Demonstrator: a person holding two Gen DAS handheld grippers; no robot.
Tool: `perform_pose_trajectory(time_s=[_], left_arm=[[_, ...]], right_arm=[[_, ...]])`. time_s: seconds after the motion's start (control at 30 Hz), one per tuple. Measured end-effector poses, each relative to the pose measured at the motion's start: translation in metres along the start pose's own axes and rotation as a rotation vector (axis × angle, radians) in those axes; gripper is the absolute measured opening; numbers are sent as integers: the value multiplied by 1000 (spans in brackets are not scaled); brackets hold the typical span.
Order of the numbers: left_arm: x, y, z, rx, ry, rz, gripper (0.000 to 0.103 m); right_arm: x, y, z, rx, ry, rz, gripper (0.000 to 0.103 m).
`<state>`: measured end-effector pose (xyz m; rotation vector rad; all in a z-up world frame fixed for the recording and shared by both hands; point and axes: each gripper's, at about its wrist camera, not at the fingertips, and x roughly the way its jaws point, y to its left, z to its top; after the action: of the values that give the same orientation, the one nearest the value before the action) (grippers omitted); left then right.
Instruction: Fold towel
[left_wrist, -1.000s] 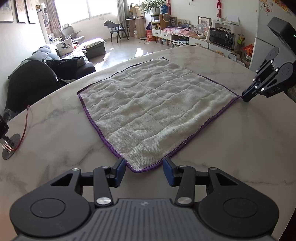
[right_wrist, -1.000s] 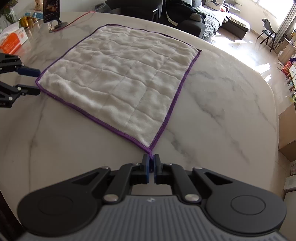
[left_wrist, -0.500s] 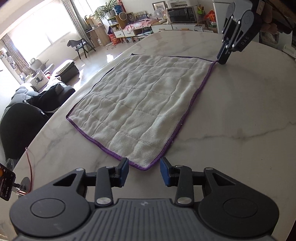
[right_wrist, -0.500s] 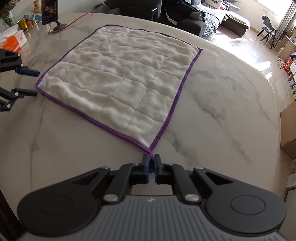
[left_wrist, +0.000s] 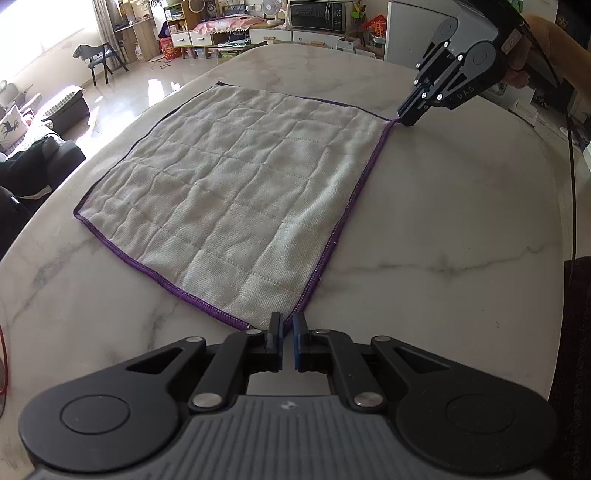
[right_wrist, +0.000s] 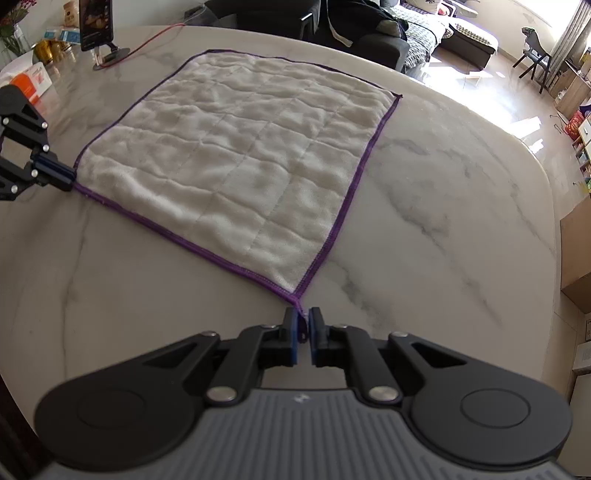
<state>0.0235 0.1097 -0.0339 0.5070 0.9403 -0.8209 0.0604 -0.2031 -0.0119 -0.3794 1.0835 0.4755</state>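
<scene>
A white quilted towel with a purple hem lies spread flat on the marble table; it also fills the middle of the right wrist view. My left gripper is shut on the towel's near corner. It shows at the left edge of the right wrist view, pinching that same corner. My right gripper is shut on the adjacent corner, whose purple tip sits between its pads. From the left wrist camera, the right gripper is at the far right corner, held by a hand.
A phone on a stand with a red cable stands at the table's far edge, beside boxes and jars. Beyond the table are a dark sofa, a chair and shelves.
My left gripper slid onto the towel's near corner, rolled, and its jaws came together on it. The right gripper stayed put on its corner.
</scene>
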Motion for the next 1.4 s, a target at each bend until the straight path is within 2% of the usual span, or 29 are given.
perform_pose_trajectory(time_s=[0.13,0.3,0.37,0.43,0.47,0.53,0.57,0.67,0.77,0.83,0.93,1.1,1.27,1.4], left_arm=[[-1,12,-4,-53,-4,-73,5],[-2,16,-9,-80,-1,-115,5],[-3,18,-12,-91,-16,-114,8],[-8,22,-13,-128,-59,-123,12],[-11,25,-13,-153,-92,-137,15],[-21,29,-11,-205,-154,-135,37],[-23,29,-9,-222,-177,-117,38],[-25,25,2,-250,-198,-70,38],[-15,15,20,-289,-174,-11,38],[-9,9,30,-337,-165,14,37],[0,2,44,-393,-157,-5,30],[17,-4,62,-429,-120,27,23],[27,-11,70,-421,-118,-3,15],[34,-17,62,-418,-105,-5,11]], right_arm=[[-1,-1,-2,-4,1,11,6],[-1,-1,-5,-20,12,11,5],[-2,-2,-4,-16,11,14,10],[-5,-4,-2,4,-4,26,25],[-8,-4,0,10,-18,30,25],[-13,-3,3,10,-38,36,25],[-15,-1,6,8,-46,39,25],[-18,8,14,-6,-69,45,25],[-17,19,24,-17,-96,55,23],[-14,29,32,-27,-113,75,0],[-7,47,44,-54,-126,96,0],[5,74,61,-94,-125,138,0],[17,94,70,-122,-106,168,0],[24,97,67,-127,-103,176,0]])
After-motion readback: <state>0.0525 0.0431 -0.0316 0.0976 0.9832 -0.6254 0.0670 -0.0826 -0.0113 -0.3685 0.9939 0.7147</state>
